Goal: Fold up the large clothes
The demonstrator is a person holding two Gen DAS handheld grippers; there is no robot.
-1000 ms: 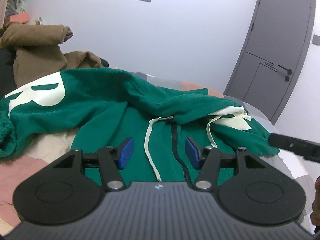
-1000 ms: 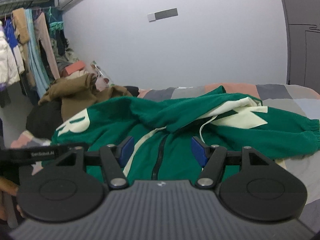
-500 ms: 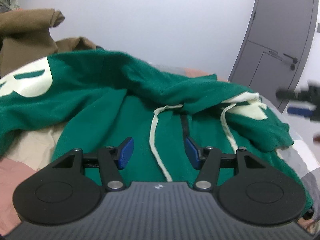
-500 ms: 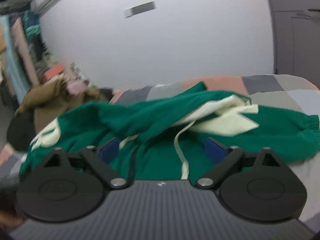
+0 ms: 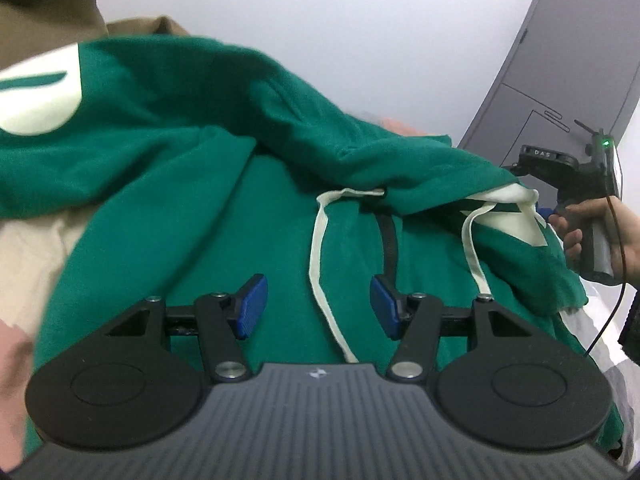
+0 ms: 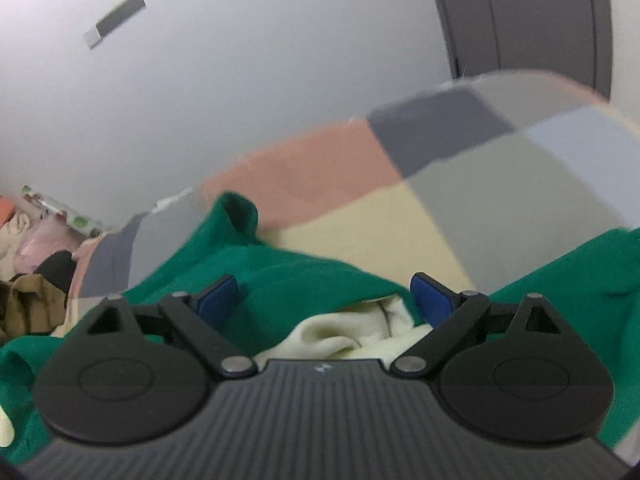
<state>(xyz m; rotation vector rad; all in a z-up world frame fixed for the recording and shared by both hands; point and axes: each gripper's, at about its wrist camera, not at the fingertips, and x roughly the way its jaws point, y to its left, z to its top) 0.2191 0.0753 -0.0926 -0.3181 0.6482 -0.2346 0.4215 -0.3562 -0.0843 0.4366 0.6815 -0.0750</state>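
Note:
A green zip hoodie [image 5: 200,200] lies crumpled on the bed, with a large cream letter print [image 5: 36,96] on its left part. My left gripper [image 5: 318,300] hovers low over the chest, open, with one cream drawstring [image 5: 318,248] running between its blue pads and the black zipper [image 5: 388,240] just right of it. A second drawstring [image 5: 474,248] hangs from the hood. My right gripper [image 6: 325,300] stands wide open over the hood's cream lining [image 6: 340,332] and green fabric [image 6: 300,280], its pads not pressing on anything. A hand [image 5: 624,232] holds that gripper at the hoodie's right end.
A patchwork bedcover [image 6: 400,208] in pink, grey and cream lies under the hoodie. A brown garment [image 5: 48,4] is piled at the far left. A grey door [image 5: 560,60] stands behind the bed on the right. Clutter [image 6: 40,232] sits by the wall.
Both grippers have come down closer to the hoodie. The right one swung to the hood end, rolled, and its jaws spread much wider. The left jaws kept their gap.

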